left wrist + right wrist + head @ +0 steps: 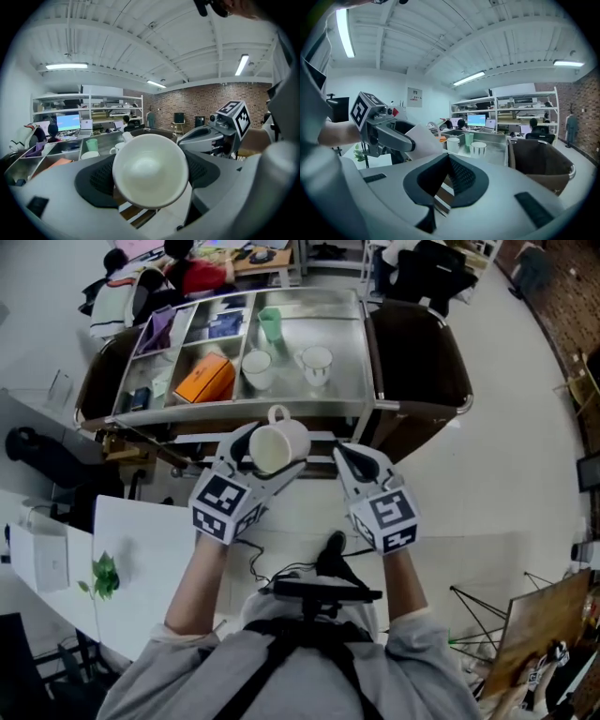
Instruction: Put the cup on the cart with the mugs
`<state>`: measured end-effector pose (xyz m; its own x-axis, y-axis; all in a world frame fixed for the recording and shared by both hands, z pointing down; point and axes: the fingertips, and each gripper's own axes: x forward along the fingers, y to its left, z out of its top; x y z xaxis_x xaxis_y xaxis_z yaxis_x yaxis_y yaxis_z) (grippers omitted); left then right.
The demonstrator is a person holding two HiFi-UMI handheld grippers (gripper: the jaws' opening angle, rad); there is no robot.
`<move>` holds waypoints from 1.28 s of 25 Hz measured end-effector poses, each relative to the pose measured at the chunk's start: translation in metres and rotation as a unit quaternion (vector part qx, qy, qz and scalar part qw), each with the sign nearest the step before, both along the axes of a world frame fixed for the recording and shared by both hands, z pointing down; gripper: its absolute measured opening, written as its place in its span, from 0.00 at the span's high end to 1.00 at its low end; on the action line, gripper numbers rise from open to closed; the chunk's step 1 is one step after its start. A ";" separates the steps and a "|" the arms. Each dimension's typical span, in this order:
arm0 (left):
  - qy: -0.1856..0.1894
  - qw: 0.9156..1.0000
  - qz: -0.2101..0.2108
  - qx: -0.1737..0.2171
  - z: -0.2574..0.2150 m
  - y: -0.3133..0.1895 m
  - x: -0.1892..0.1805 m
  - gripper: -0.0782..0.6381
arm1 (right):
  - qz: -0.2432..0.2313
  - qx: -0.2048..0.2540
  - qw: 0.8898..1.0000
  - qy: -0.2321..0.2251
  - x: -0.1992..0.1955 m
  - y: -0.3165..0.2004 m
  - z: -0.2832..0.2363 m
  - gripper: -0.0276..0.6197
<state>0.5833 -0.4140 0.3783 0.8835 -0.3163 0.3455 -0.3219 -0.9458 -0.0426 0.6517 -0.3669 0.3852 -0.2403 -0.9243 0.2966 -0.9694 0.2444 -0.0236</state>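
Note:
My left gripper [272,452] is shut on a white cup [277,444], which lies on its side with its mouth toward me and its handle up. The left gripper view is filled by the cup's inside [150,169] between the dark pads. Just beyond stands the steel-topped cart [343,334], carrying two white mugs [258,367] [316,364] and a green cup [270,322]. To the right of the held cup my right gripper [349,456] is level with it, its pads [458,174] meeting with nothing between them. In the right gripper view the mugs [478,149] sit ahead.
The cart's left compartments hold an orange box [204,379] and small items. Brown bags [418,360] hang on both of its ends. A white table [141,549] with a small plant [103,576] is at my lower left. A wooden board on a stand [536,622] is at lower right.

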 end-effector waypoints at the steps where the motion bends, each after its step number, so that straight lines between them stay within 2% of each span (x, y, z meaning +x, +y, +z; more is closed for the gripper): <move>1: 0.001 1.000 -0.005 0.002 -0.005 -0.008 0.010 0.29 | -0.008 0.002 1.000 0.000 0.008 -0.008 -0.004 0.97; 8: 0.006 0.999 -0.024 0.038 -0.056 -0.069 0.074 0.29 | -0.037 0.035 0.999 0.018 0.065 -0.059 -0.042 0.97; 15: -0.021 0.998 0.003 0.060 -0.086 -0.133 0.134 0.29 | -0.032 0.045 0.998 0.032 0.094 -0.109 -0.062 0.97; 22: -0.051 0.997 0.037 0.052 -0.080 -0.200 0.197 0.29 | -0.018 0.029 0.998 0.047 0.115 -0.164 -0.066 0.97; 32: -0.128 0.989 0.074 0.011 -0.037 -0.287 0.261 0.29 | -0.002 -0.009 0.998 0.055 0.137 -0.242 -0.045 0.97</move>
